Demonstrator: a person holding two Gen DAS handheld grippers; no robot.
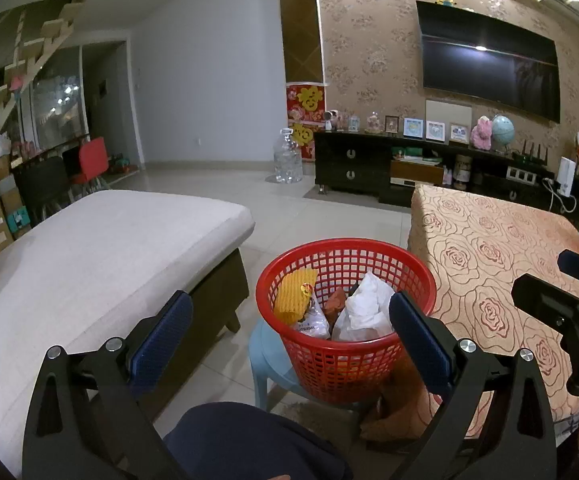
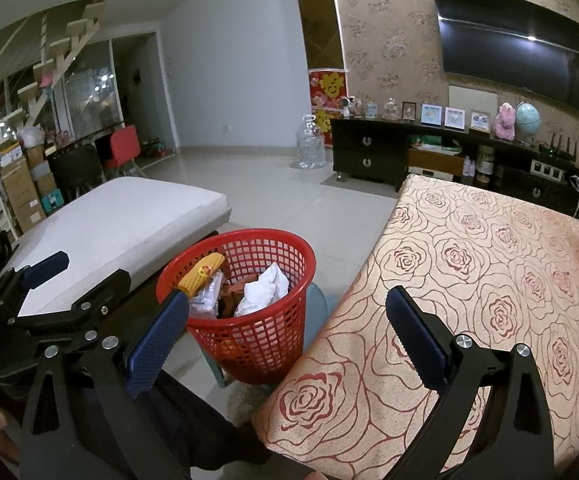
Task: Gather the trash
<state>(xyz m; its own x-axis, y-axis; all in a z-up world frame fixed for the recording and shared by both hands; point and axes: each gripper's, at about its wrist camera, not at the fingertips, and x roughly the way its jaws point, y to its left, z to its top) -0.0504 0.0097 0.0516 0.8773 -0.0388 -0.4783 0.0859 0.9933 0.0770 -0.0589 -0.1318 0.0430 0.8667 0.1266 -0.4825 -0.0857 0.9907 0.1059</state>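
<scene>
Left wrist view, left to right. A cushioned bench (image 1: 101,248) with a pale top fills the left side. The left gripper (image 1: 291,332) is held in the foreground with its jaws spread wide and nothing between them; the blue-padded fingers (image 1: 165,336) frame the scene. Between them stands the red basket (image 1: 345,364), a lattice-walled bin resting on a light blue stool (image 1: 267,354) on the tiled floor. Inside the basket lie a yellow foam net (image 1: 293,294), a clear printed wrapper (image 1: 314,320), a brown scrap (image 1: 335,304) and crumpled white paper (image 1: 365,308). Just right of the basket, a table covered by a rose-patterned cloth (image 1: 489,256) extends to the frame edge. The right gripper (image 1: 561,292) enters at far right above that cloth; only part of it shows. A dark-clad knee (image 1: 249,440) sits at bottom centre.

Right wrist view, left to right. The left gripper (image 2: 69,276) appears at the left edge over the bench (image 2: 121,216), its jaws parted and empty. The red basket (image 2: 249,336) stands between bench and table, holding the same trash. The right gripper (image 2: 285,332) is released, jaws wide apart and empty; its right finger lies over the rose-patterned cloth (image 2: 489,280), its left finger in front of the basket's rim. A wall-mounted television (image 2: 513,44) hangs above a dark cabinet (image 2: 369,156) in the background.
</scene>
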